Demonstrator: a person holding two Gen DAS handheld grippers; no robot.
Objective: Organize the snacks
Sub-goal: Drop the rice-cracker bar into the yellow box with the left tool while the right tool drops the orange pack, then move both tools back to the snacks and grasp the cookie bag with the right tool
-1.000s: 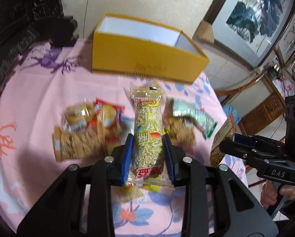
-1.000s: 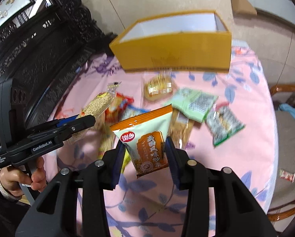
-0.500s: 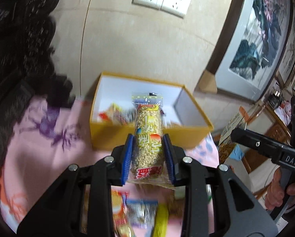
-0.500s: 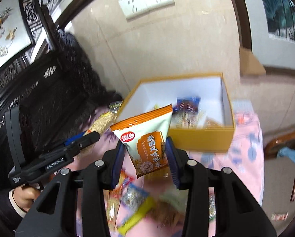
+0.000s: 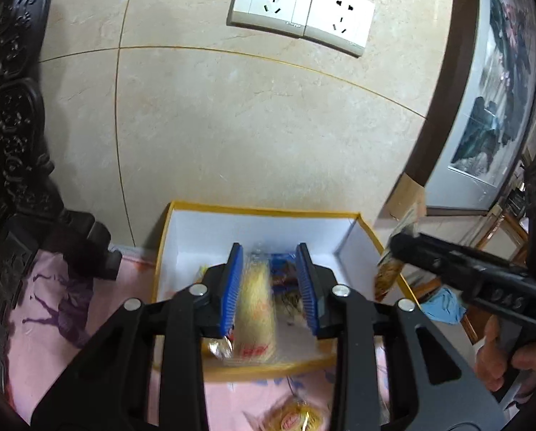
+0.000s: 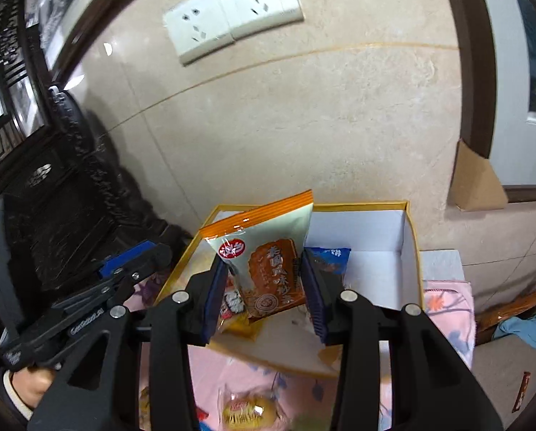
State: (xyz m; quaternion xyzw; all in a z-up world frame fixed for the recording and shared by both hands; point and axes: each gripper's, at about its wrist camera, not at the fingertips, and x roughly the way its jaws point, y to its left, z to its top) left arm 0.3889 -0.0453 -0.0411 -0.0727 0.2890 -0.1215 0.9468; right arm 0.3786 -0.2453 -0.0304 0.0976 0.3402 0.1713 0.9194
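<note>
- Left wrist view, far left of the frame: dark carved wooden furniture stands against a beige tiled wall, above a pink floral tablecloth.
- Upper centre: two white wall sockets.
- Lower centre: the left gripper hangs over the yellow cardboard box with a white inside; its jaws are opening, and the blurred clear-wrapped yellow puffed-grain bar sits between them, free of the right pad.
- Right edge: a framed ink painting.
- Right wrist view, lower centre: the right gripper is opening slightly, its blue pads touching the orange-and-silver snack packet over the same box.
- Bottom: a round yellow wrapped snack lies on the cloth.
</note>
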